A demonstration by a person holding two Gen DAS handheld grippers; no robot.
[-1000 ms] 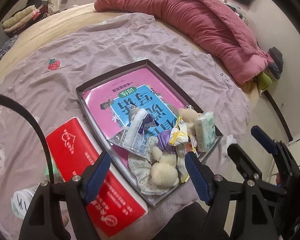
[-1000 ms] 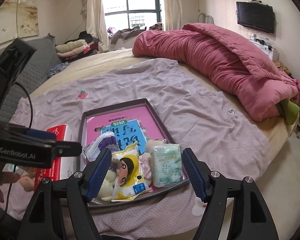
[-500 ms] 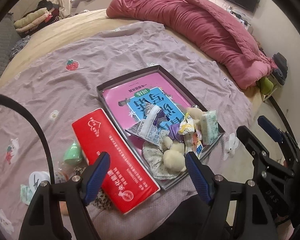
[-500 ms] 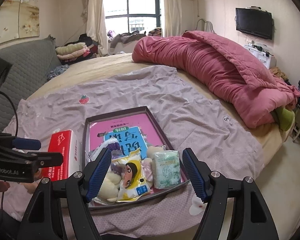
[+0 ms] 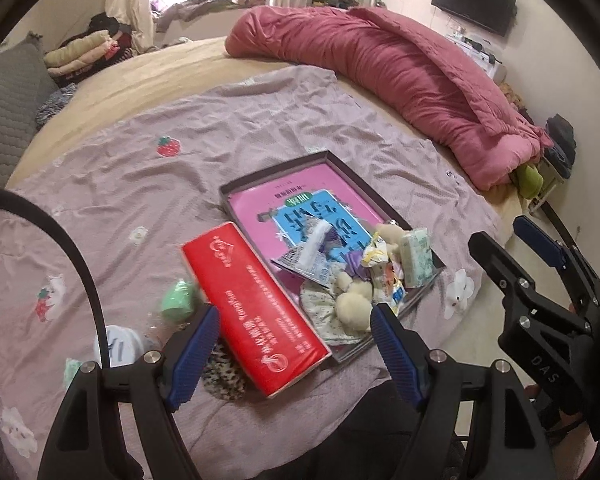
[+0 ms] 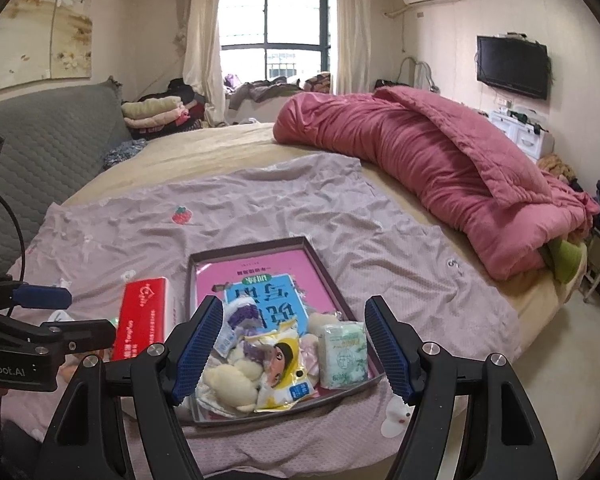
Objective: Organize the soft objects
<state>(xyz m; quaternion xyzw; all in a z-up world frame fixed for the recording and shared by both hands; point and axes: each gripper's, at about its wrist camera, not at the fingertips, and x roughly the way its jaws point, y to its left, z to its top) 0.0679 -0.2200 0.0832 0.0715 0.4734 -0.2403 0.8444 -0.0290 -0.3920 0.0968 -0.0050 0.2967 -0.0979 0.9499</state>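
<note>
A dark shallow tray (image 5: 276, 172) lies on the mauve sheet, holding a pink book (image 5: 300, 188) and, at its near end, a pile of soft things: a cream plush toy (image 5: 354, 304), a green tissue packet (image 5: 418, 256) and a yellow snack packet (image 6: 282, 368). A red tissue pack (image 5: 252, 308) lies beside the tray's left rim. Left of it are a green soft ball (image 5: 178, 300) and a leopard-print piece (image 5: 220, 372). My left gripper (image 5: 294, 354) hangs open above the sheet's near edge, holding nothing. My right gripper (image 6: 294, 344) is open too, above and short of the pile.
A rumpled pink quilt (image 6: 440, 168) runs along the bed's far right. Folded clothes (image 6: 152, 112) sit by the grey headboard (image 6: 52, 136). A small white item (image 5: 118, 344) lies near the left edge. The floor (image 6: 560, 360) shows past the bed's right edge.
Both grippers have risen and drawn back from the tray, which now looks smaller and farther. More of the sheet and the green ball came into view. Jaws stayed as they were.
</note>
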